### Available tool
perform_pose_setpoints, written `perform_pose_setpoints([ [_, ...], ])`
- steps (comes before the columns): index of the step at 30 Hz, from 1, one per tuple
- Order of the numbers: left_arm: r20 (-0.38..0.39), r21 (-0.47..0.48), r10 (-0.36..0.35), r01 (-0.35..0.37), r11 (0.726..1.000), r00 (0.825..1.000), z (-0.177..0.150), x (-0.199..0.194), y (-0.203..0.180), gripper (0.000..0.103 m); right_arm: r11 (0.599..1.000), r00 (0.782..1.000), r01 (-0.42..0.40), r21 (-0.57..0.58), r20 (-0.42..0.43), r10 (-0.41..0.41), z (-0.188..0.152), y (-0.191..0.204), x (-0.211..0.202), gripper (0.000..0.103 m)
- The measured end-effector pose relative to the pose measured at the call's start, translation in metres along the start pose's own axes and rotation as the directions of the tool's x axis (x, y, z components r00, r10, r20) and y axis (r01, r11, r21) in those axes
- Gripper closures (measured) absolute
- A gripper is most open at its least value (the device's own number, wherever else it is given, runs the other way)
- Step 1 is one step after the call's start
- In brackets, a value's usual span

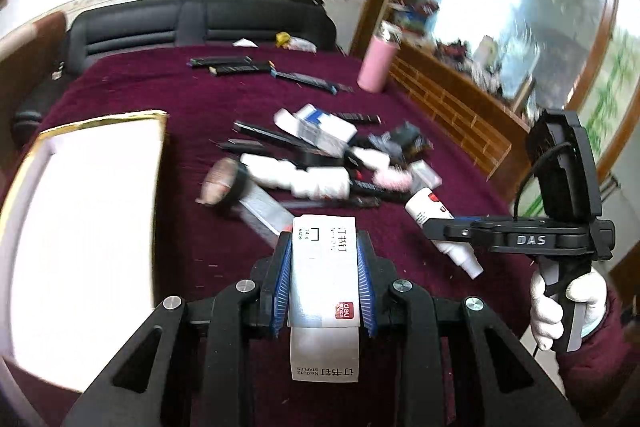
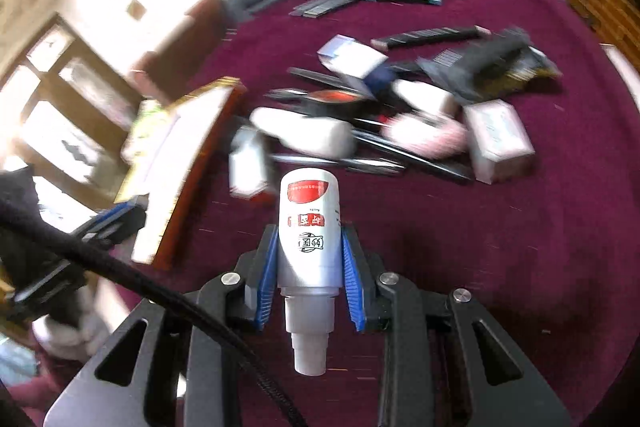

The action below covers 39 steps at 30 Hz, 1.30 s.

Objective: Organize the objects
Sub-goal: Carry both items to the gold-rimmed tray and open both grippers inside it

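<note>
The left gripper (image 1: 324, 275) is clamping a white staple box (image 1: 324, 279) between its blue pads, jaws drawn in tight on the box's long sides, the box lifted clear above the worktop (image 1: 160, 95) with its maroon cloth. The right gripper (image 2: 310, 267) is likewise squeezing a small white bottle (image 2: 309, 239) with a red label, nozzle pointing back toward the camera, also held above the cloth. In the left wrist view the right gripper (image 1: 430, 227) is showing at the right, a white-gloved hand (image 1: 560, 307) wrapping its handle and the same bottle (image 1: 432, 211) sticking out of its jaws.

To the left, near the grippers, a shallow tray (image 1: 92, 227) with a gold rim is lying on the cloth, washed out by glare. Further in, at the middle of the worktop, a blurred pile of clutter (image 1: 320, 163) is sitting: white rolls, a blue and white carton, dark pens and strips, a pinkish box (image 2: 498, 141) on its right. Beyond that, loose dark staple strips (image 1: 228, 65) are lying well apart from the pile. At the far right a pink tumbler (image 1: 376, 61) is standing upright near the worktop's edge, with a dark sofa (image 1: 200, 23) behind the worktop.
</note>
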State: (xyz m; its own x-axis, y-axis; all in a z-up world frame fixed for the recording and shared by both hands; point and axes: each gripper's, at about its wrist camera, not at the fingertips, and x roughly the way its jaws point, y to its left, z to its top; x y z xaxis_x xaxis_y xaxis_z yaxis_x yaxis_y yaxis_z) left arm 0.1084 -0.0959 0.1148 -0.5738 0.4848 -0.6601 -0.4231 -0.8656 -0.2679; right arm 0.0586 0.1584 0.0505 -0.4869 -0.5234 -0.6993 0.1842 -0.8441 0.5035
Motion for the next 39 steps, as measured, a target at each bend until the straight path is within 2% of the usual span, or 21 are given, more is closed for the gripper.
perform_pose_setpoints([
  [3, 0.033, -0.036, 0.009, -0.007, 0.999, 0.999, 0.013, -0.023, 0.022, 0.077, 0.986, 0.986, -0.167, 0.015, -0.022, 0.168, 0.021, 0.031, 0.002, 0.075],
  [6, 0.059, -0.052, 0.039, -0.036, 0.998, 0.997, 0.032, -0.045, 0.043, 0.077, 0.942, 0.941, -0.333, 0.043, -0.054, 0.335, 0.046, 0.069, 0.012, 0.075],
  [8, 0.084, -0.076, 0.092, -0.086, 0.993, 0.992, 0.048, -0.058, 0.057, 0.077, 0.916, 0.914, -0.396, 0.06, -0.074, 0.399, 0.068, 0.094, 0.024, 0.075],
  [10, 0.092, -0.081, 0.14, -0.133, 0.988, 0.986, 0.066, -0.064, 0.074, 0.077, 0.906, 0.902, -0.419, 0.065, -0.086, 0.424, 0.088, 0.123, 0.042, 0.075],
  [14, 0.071, -0.168, 0.171, -0.157, 0.973, 0.983, 0.098, -0.049, 0.117, 0.077, 0.932, 0.928, -0.35, 0.097, -0.098, 0.359, 0.132, 0.156, 0.101, 0.075],
  [16, 0.041, -0.21, 0.2, -0.187, 0.96, 0.979, 0.113, -0.026, 0.142, 0.077, 0.957, 0.954, -0.262, 0.121, -0.118, 0.276, 0.143, 0.156, 0.14, 0.075],
  [18, 0.027, -0.225, 0.245, -0.233, 0.946, 0.969, 0.118, -0.005, 0.162, 0.077, 0.965, 0.964, -0.19, 0.18, -0.153, 0.219, 0.146, 0.147, 0.182, 0.075],
  [21, -0.026, -0.305, 0.233, -0.23, 0.924, 0.972, 0.113, 0.036, 0.196, 0.077, 0.968, 0.972, -0.115, 0.223, -0.177, 0.156, 0.144, 0.13, 0.224, 0.075],
  [24, -0.083, -0.345, 0.23, -0.244, 0.906, 0.97, 0.1, 0.074, 0.222, 0.077, 0.974, 0.977, -0.053, 0.221, -0.192, 0.096, 0.143, 0.117, 0.25, 0.075],
  [28, -0.101, -0.396, 0.21, -0.233, 0.888, 0.972, 0.088, 0.108, 0.242, 0.078, 0.979, 0.983, -0.033, 0.2, -0.172, 0.068, 0.152, 0.117, 0.261, 0.075],
  [30, -0.099, -0.41, 0.201, -0.224, 0.884, 0.975, 0.086, 0.118, 0.247, 0.078, 0.987, 0.988, 0.002, 0.158, -0.155, 0.023, 0.156, 0.122, 0.262, 0.075],
  [36, -0.07, -0.513, 0.152, -0.166, 0.842, 0.986, 0.081, 0.137, 0.267, 0.077, 0.993, 0.991, 0.009, 0.12, -0.135, 0.007, 0.158, 0.13, 0.253, 0.072],
  [39, -0.068, -0.511, 0.157, -0.17, 0.843, 0.985, 0.079, 0.138, 0.268, 0.076, 0.995, 0.992, 0.02, 0.103, -0.124, -0.007, 0.159, 0.134, 0.253, 0.072],
])
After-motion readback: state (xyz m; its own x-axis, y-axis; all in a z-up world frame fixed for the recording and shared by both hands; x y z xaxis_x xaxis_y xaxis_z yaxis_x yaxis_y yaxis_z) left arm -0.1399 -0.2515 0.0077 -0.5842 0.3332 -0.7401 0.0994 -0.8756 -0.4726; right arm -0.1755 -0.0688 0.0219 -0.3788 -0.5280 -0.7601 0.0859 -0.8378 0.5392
